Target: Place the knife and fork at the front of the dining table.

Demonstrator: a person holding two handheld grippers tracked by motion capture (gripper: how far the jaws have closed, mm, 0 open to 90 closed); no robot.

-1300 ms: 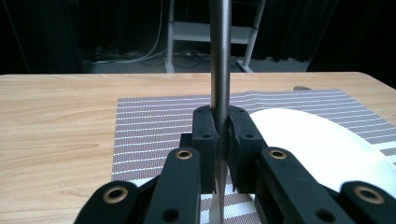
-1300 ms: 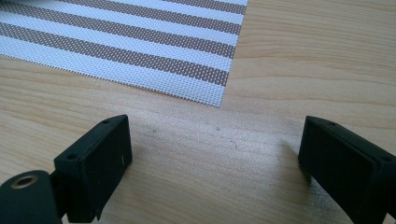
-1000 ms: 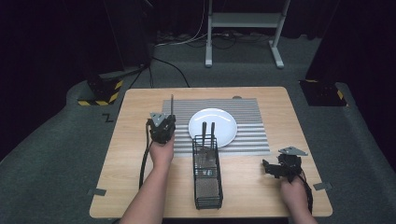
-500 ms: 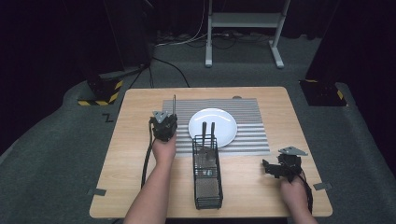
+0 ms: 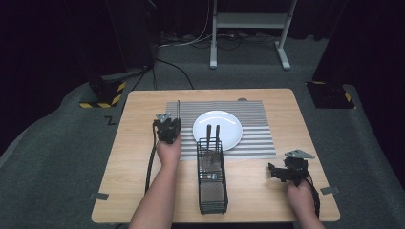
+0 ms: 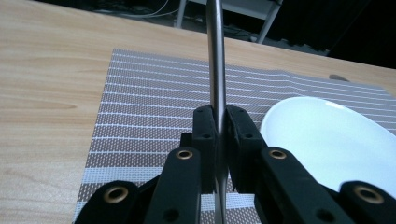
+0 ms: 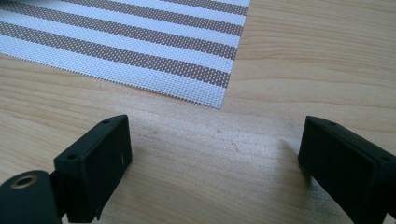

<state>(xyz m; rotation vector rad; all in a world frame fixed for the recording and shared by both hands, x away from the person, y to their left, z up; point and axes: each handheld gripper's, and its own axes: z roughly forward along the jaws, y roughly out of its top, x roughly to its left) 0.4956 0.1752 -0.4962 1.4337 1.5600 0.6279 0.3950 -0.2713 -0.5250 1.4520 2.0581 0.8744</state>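
Note:
My left gripper (image 5: 172, 121) (image 6: 218, 122) is shut on a slim metal utensil (image 6: 215, 56), which stands upright between its jaws; its upper end is cut off, so I cannot tell what kind it is. In the high view the utensil (image 5: 178, 109) rises over the left part of the striped placemat (image 5: 253, 114), just left of a white plate (image 5: 224, 125). A black wire cutlery basket (image 5: 212, 191) stands in front of the plate with two dark handles (image 5: 213, 132) sticking up. My right gripper (image 5: 273, 172) (image 7: 212, 154) is open low over bare wood near the mat's corner (image 7: 219, 95).
The wooden table (image 5: 133, 157) has bare room at its left and right sides. A cable (image 5: 152, 162) trails from the left gripper along the forearm. Beyond the table are a grey floor, a metal stand (image 5: 248, 28) and yellow-black striped blocks (image 5: 102, 98).

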